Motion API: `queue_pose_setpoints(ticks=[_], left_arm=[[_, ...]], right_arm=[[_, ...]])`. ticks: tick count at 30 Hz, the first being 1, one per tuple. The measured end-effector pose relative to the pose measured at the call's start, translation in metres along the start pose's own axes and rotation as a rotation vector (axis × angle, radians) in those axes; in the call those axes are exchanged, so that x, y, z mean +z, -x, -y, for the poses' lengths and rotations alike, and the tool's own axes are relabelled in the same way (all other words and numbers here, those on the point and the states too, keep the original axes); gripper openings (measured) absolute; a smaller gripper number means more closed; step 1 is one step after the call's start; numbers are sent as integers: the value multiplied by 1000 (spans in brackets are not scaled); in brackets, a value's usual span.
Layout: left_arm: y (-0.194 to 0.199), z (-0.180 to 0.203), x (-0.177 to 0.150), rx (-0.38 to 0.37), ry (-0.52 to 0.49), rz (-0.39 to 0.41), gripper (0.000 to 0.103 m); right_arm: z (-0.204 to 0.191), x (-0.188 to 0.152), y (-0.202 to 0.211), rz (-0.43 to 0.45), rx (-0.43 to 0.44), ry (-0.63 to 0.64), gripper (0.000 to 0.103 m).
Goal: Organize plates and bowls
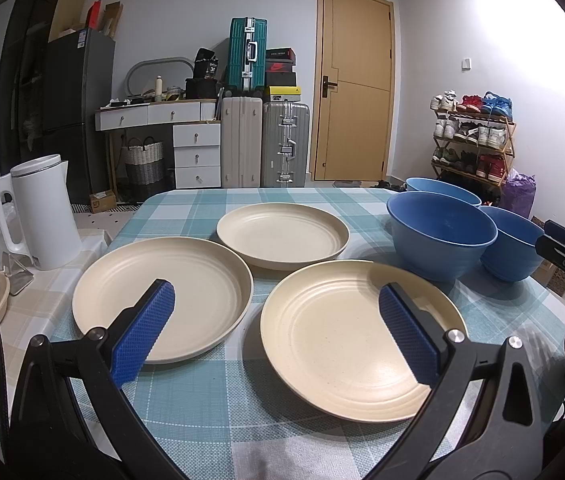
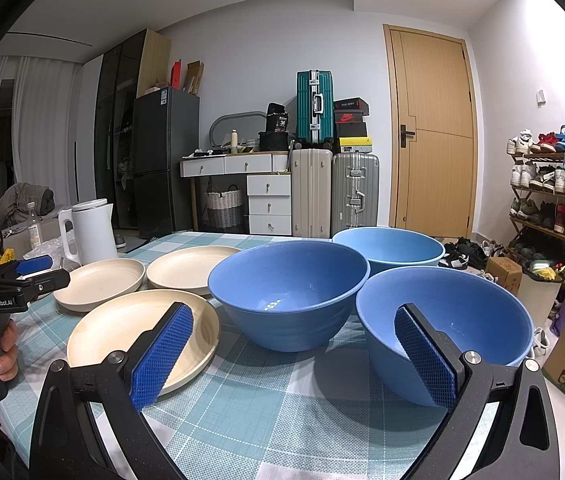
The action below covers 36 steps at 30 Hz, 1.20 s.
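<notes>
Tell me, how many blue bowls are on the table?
3. One bowl sits in the middle beside the plates, another bowl is nearest the right gripper, and the lightest bowl stands behind them. None looks hidden.

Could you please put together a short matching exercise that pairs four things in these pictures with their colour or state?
Things:
1. near plate
2. middle bowl
3. electric kettle
4. left gripper

Colour or state:
A. white, standing upright beside the checked tablecloth
B. open, holding nothing
C. cream, lying flat on the tablecloth
D. dark blue, empty

Right pairs: 1-C, 2-D, 3-A, 4-B
</notes>
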<state>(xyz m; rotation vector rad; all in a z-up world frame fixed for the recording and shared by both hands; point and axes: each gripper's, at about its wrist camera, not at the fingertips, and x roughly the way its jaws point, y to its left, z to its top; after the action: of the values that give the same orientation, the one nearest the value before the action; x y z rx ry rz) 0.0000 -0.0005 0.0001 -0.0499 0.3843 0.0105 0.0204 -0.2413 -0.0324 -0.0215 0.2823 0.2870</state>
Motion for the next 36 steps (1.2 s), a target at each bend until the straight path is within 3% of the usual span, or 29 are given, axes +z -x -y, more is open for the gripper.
queue_pose_setpoints(ticks=[36], left_arm=[[-1,1,-1,3,-5,3,102]], right_arm=[[3,-1,0,-6,-3,-1,103]])
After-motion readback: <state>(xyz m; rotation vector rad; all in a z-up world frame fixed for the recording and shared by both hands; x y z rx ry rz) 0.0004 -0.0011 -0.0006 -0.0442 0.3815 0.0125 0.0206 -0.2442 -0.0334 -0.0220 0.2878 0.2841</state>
